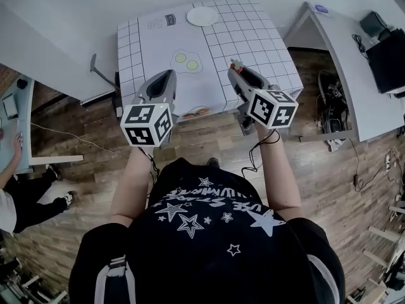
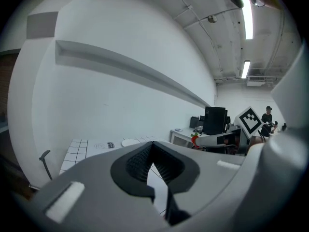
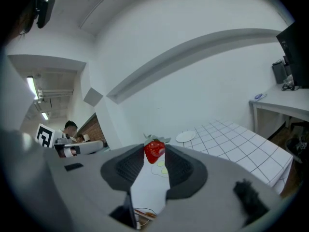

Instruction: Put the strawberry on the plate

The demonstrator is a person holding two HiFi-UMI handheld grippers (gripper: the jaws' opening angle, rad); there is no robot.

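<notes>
Carry step. The right gripper (image 1: 235,67) is clamped on the strawberry (image 3: 154,150), which is pinched at the jaw tips and held in the air over the near part of the table (image 1: 253,37). The left gripper (image 2: 153,144) has its jaws together with nothing in them. It hangs beside the right one, apparently idle. The plate (image 1: 202,16) sits empty at the far edge, past what looks like a fried egg (image 1: 186,61). Next move, as I judge it: reach across over the plate, lower, then release.
</notes>
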